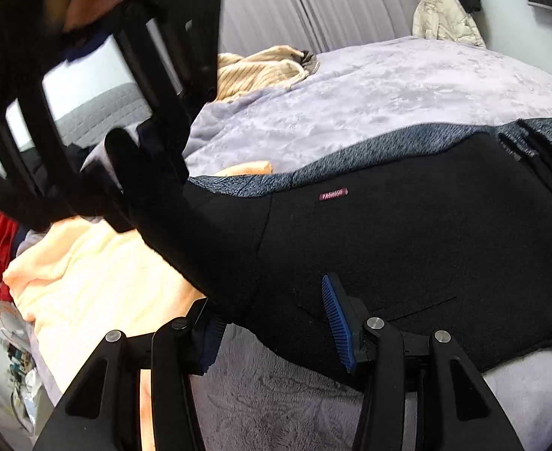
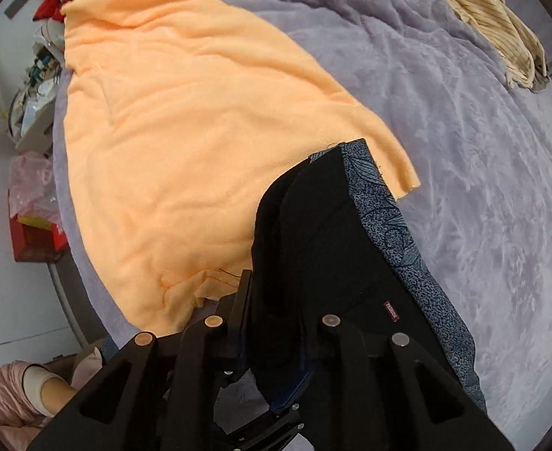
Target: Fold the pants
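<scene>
Black pants with a speckled blue-grey waistband lie across the lavender plush blanket, a small maroon label sewn just below that band. An orange towel is spread on the blanket just beside the pants, its edge running under the waistband end. The left gripper hovers at the near edge of the pants with its blue-padded fingers spread apart, black cloth lying between them but not pinched. The right gripper is clamped on a fold of the pants, lifting a black strip off the blanket. Beyond the pants, at the blanket's far edge, a cream ribbed garment lies bunched.
</scene>
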